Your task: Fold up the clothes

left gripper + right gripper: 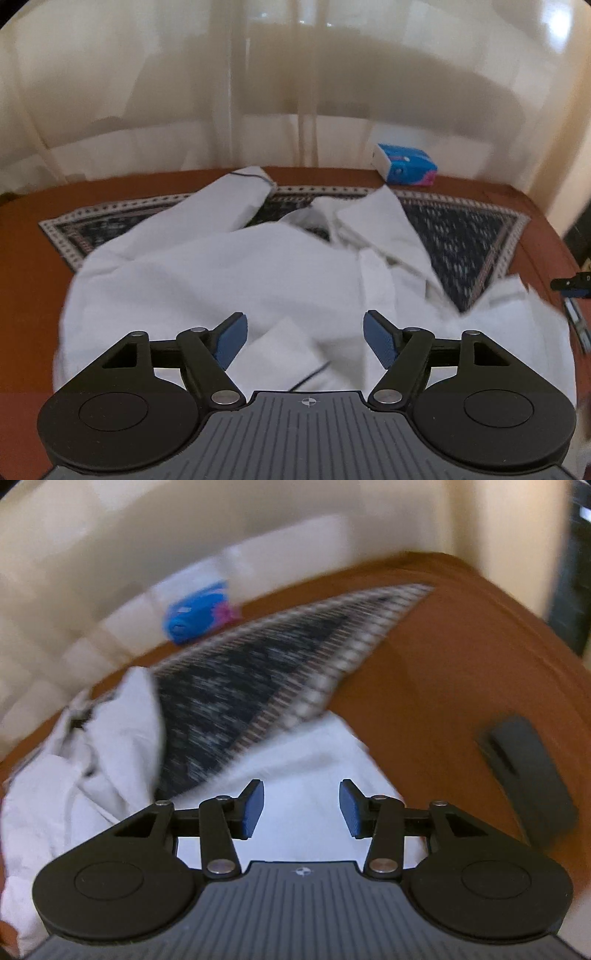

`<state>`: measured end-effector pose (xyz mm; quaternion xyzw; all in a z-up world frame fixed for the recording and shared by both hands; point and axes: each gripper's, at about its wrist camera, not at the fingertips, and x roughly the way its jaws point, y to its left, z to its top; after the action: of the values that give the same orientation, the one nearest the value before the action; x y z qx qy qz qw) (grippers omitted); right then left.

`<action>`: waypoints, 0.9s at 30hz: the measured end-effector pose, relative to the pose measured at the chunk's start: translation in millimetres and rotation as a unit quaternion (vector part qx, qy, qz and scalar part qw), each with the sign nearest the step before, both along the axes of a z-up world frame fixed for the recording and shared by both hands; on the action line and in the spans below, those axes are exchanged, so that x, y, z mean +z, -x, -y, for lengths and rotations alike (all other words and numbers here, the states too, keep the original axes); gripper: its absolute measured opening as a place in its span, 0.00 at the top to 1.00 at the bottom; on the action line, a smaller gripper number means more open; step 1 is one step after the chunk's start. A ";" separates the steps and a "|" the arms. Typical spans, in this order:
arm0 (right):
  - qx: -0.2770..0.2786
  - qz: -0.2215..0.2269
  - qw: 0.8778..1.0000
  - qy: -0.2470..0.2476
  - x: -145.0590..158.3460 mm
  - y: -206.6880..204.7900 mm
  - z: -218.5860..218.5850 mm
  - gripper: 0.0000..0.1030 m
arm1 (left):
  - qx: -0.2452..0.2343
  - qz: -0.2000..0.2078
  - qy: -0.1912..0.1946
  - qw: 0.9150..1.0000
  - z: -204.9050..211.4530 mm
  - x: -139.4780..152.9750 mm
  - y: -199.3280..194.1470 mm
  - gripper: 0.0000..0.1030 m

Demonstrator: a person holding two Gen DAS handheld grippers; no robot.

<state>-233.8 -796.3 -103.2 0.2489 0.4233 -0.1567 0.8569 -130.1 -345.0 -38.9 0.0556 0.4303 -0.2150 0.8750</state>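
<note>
White shirt (pixel 221 266) lies rumpled across frame centre on patterned mat (pixel 461 236), collar toward the top, one sleeve upper left. Left gripper (pixel 304 341) and right gripper (pixel 301 808) hover spread, holding nothing. Unfolded; likely next: pinch an edge.

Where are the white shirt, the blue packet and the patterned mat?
white shirt (pixel 221 273): left wrist view, middle of its body.
blue packet (pixel 406 164): left wrist view, its front face.
patterned mat (pixel 240 701): right wrist view, dark centre.
</note>
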 end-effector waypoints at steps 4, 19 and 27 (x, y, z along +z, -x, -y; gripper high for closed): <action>0.099 0.033 0.994 -0.029 5.5 -75.9 -19.2 0.48 | 0.034 -0.006 -0.015 0.999 41.7 -17.5 -17.6 0.21; 0.345 -0.067 0.931 0.103 -75.7 -279.6 -198.2 0.48 | 0.110 -0.032 -0.029 0.993 16.6 -32.9 -40.8 0.21; 0.188 0.060 0.980 0.037 1.5 -221.8 -85.8 0.98 | 0.100 -0.043 -0.013 0.994 8.1 -35.1 -66.3 0.21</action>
<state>-12.0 -710.6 -101.7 0.1426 0.4039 0.0067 0.9036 -63.8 -353.2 -74.0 0.0141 0.4732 -0.1234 0.8721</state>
